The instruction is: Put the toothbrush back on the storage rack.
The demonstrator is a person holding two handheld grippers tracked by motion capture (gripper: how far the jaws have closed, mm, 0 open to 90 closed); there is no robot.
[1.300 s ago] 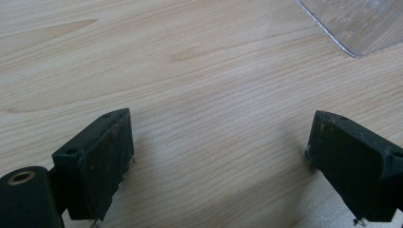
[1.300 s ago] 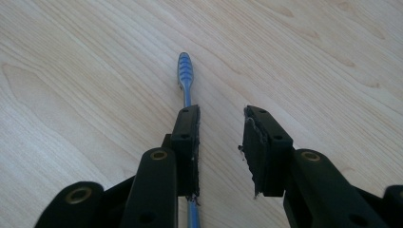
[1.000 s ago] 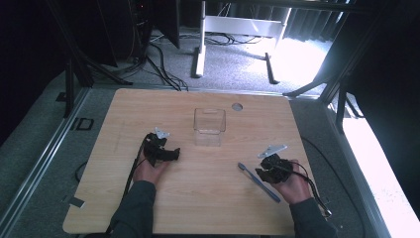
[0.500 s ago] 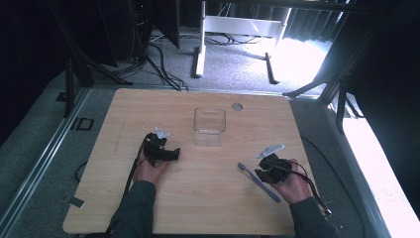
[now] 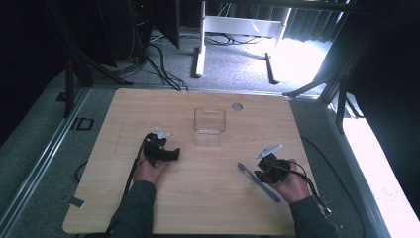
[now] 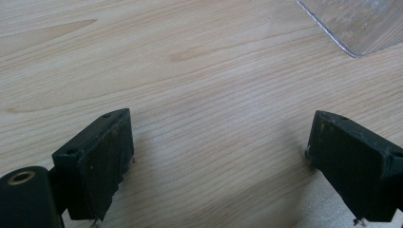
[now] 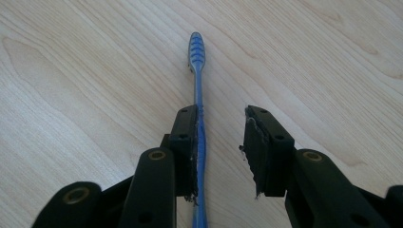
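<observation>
Our right claw (image 7: 221, 152) stands released over the blue toothbrush (image 7: 198, 90), whose handle lies flat on the tabletop (image 7: 81, 85) between the jaws, against one pad and clear of the other. Our left claw (image 6: 218, 156) gapes wide over bare wood, near a clear plastic box (image 5: 209, 126). We read no writing.

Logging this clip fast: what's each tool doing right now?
Left tool: open, nothing between its jaws.
Right tool: open, toothbrush lying against one jaw, not clamped.
</observation>
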